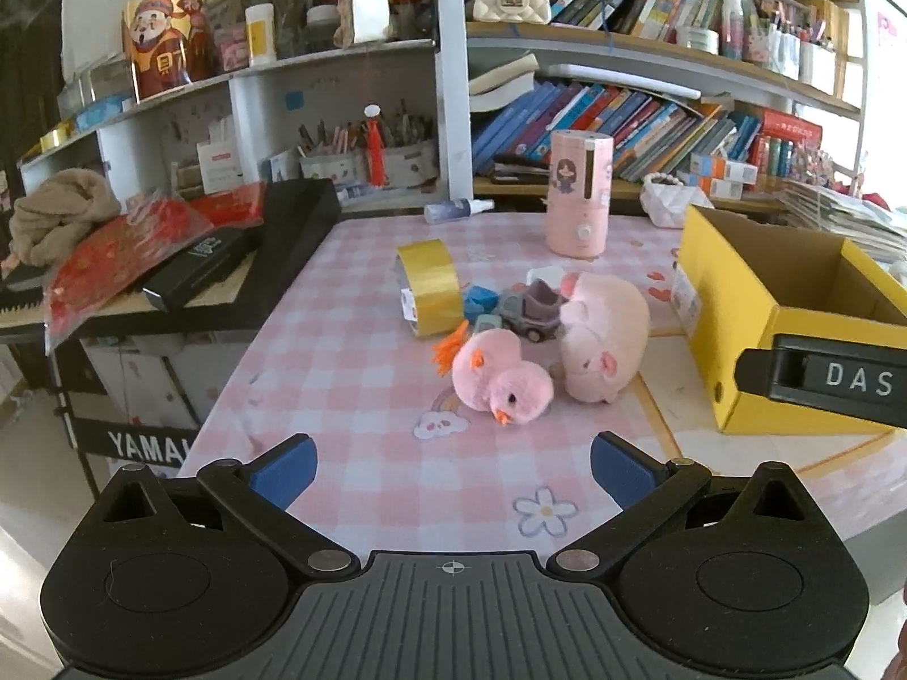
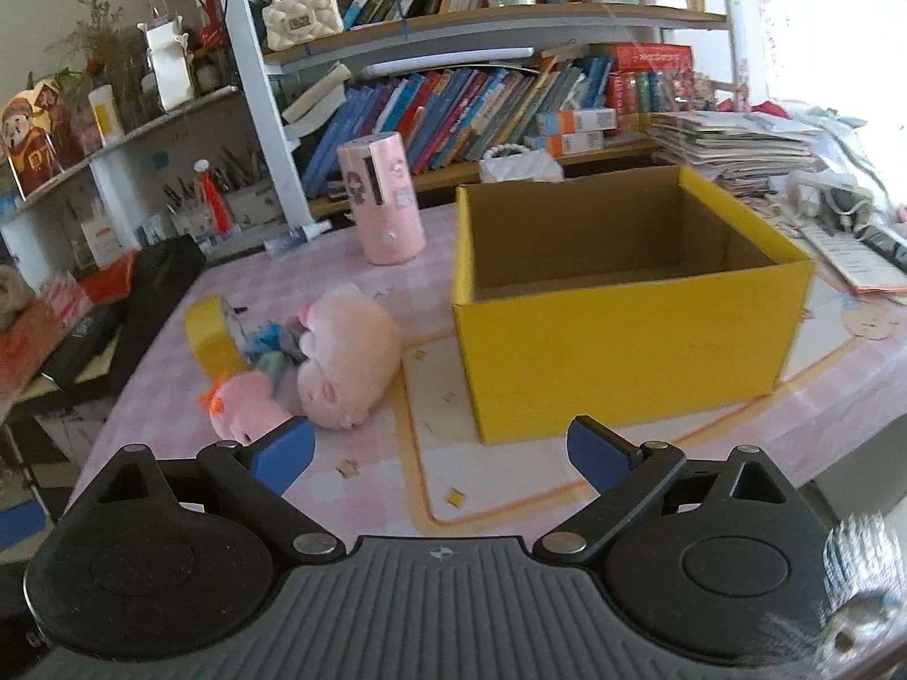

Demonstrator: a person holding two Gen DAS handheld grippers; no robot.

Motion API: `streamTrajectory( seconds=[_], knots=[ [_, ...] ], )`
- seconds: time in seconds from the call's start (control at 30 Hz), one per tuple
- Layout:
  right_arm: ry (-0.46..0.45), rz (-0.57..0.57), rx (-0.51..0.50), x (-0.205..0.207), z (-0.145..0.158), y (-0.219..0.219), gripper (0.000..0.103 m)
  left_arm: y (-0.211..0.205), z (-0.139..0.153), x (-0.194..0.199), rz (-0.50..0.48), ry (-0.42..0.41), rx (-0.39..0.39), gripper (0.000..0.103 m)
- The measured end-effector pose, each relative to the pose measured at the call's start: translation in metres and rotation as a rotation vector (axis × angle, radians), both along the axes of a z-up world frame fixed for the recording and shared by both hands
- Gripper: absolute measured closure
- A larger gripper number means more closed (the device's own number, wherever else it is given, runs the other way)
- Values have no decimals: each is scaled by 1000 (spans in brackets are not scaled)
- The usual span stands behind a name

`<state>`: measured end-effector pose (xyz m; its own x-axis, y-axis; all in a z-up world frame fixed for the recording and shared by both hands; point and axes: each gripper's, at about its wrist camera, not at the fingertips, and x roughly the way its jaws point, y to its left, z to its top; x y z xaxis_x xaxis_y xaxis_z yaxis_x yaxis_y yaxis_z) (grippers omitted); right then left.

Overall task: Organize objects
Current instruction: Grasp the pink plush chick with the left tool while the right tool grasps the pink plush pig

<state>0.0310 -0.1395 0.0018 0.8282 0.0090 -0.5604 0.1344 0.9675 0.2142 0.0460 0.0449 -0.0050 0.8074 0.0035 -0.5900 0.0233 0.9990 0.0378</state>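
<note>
Spread tongs (image 2: pixel 441 456) (empty) before box rim (image 2: pixel 635 283)

Tabletop (image 1: pixel 351 396): plush chick (image 1: pixel 499 377) nearest, plush pig (image 1: pixel 604 334) touching its right; toy truck (image 1: pixel 530 309) and tape roll (image 1: pixel 431 283) behind them; cylindrical container (image 1: pixel 578 192) upright farther back; open box (image 2: pixel 623 306) to the right; bookshelf (image 1: pixel 652 45) behind

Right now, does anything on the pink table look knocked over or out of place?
Yes. The pink chick plush lies tipped with its beak down, leaning by the pig plush, which is on its side. The gold tape roll stands on edge against a small toy truck. The yellow box sits upright and looks empty.
</note>
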Motion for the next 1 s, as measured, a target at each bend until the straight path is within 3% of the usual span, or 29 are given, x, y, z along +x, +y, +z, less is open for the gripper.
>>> streamTrajectory(
  seconds=[0.33,0.6,0.77,0.87,1.0],
  knots=[
    [-28,198,-50,71,5,28,23,-6,-12,53,4,42,15,0],
    [74,254,-99,145,-9,36,23,-15,-26,100,13,88,17,1],
    [83,281,-177,169,-18,40,19,-18,-40,125,16,139,-2,1],
    [103,330,-195,181,-23,45,19,-18,-47,139,25,162,-14,7],
    [89,395,-313,189,-30,57,19,-18,-56,153,42,194,-57,11]
  ],
)
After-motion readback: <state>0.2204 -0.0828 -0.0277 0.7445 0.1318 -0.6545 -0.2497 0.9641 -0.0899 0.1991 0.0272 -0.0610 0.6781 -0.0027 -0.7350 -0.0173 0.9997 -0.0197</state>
